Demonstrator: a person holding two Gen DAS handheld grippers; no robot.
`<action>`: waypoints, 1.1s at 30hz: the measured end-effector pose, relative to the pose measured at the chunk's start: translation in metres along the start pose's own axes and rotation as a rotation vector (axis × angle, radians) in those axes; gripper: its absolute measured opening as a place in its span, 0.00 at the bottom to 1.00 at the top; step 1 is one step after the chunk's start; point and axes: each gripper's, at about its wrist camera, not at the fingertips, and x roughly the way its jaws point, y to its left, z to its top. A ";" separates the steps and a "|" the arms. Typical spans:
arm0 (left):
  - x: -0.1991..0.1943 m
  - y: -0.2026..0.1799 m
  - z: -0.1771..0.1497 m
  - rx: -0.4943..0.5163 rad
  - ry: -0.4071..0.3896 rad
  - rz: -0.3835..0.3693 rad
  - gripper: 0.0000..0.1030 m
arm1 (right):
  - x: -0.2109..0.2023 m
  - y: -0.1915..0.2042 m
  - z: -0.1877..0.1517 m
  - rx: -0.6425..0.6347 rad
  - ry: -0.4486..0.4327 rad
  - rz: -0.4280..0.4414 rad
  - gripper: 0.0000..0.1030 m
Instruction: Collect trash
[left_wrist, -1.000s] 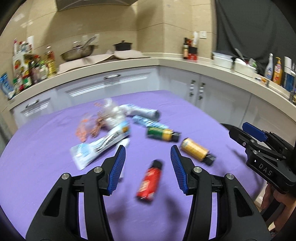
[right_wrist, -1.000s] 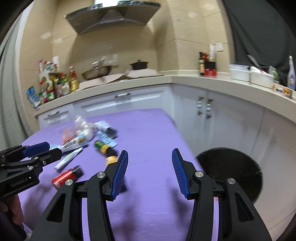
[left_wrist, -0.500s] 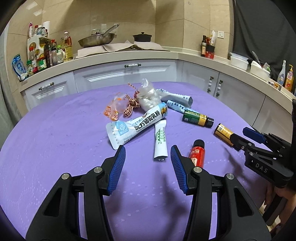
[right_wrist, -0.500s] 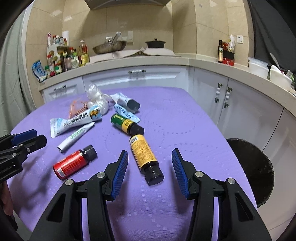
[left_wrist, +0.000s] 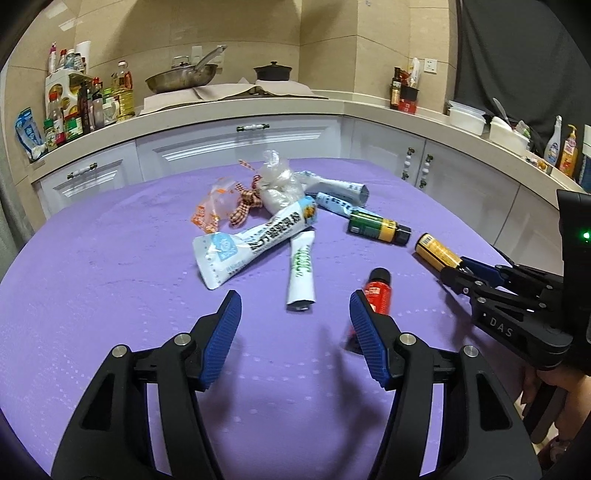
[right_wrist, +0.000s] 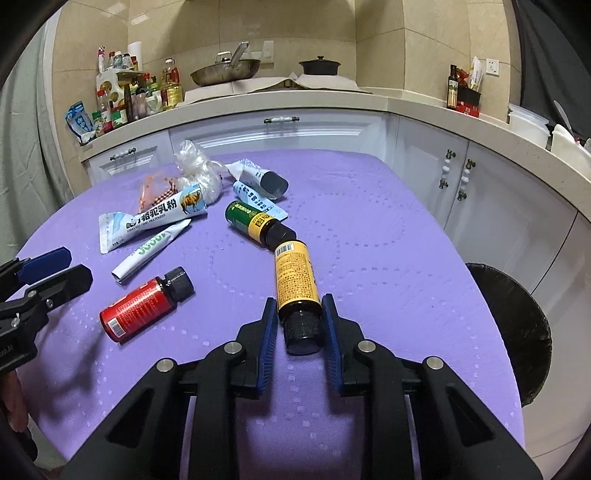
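Note:
Trash lies on a purple table. My right gripper has narrowed around the capped end of a yellow bottle, with the pads close beside it; whether they touch is unclear. The yellow bottle also shows in the left wrist view. My left gripper is open and empty above the table, near a white tube and a red bottle. The red bottle, a green bottle and a milk-powder sachet lie to the left.
A black bin stands off the table's right edge. More wrappers and a plastic bag are piled at the table's middle. White cabinets and a counter with a pan and bottles run behind.
My right gripper has moved forward and narrowed its jaws around the yellow bottle's capped end. My left gripper has stayed open and shifted slightly closer to the tube and red bottle.

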 end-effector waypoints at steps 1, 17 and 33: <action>0.000 -0.003 0.000 0.005 -0.001 -0.008 0.58 | -0.002 -0.001 -0.001 0.004 -0.009 -0.001 0.25; 0.026 -0.046 -0.002 0.092 0.069 -0.070 0.42 | -0.029 -0.026 -0.013 0.075 -0.079 -0.020 0.25; 0.012 -0.070 0.007 0.086 -0.015 -0.079 0.21 | -0.049 -0.050 -0.013 0.113 -0.151 -0.074 0.25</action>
